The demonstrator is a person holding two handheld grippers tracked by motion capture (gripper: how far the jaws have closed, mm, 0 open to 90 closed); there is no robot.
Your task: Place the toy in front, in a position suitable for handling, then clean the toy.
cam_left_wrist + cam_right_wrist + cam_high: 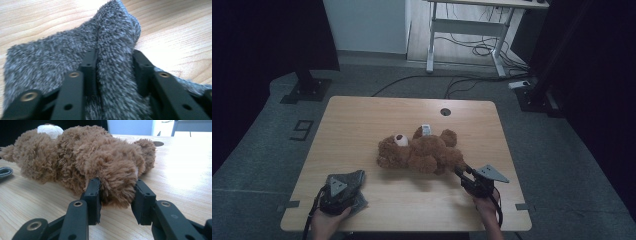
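Observation:
A brown teddy bear (422, 152) lies on its back in the middle of the wooden table (362, 125), with its white muzzle (400, 139) towards the left. My right gripper (460, 171) comes in from the front right. In the right gripper view its jaws (116, 192) are shut on the bear's leg (117, 182), and both pads press into the fur. A grey fuzzy cloth (354, 177) lies at the front left. My left gripper (339, 192) points down onto it. In the left gripper view a raised fold of the cloth (112, 50) is pinched between the jaws (115, 60).
A round cable hole (445, 111) sits near the table's far edge. A white tag (426, 129) sticks up from the bear. Beyond the table stand a white desk frame (467, 30) and loose cables (452, 82) on the floor, with black stand bases at both sides.

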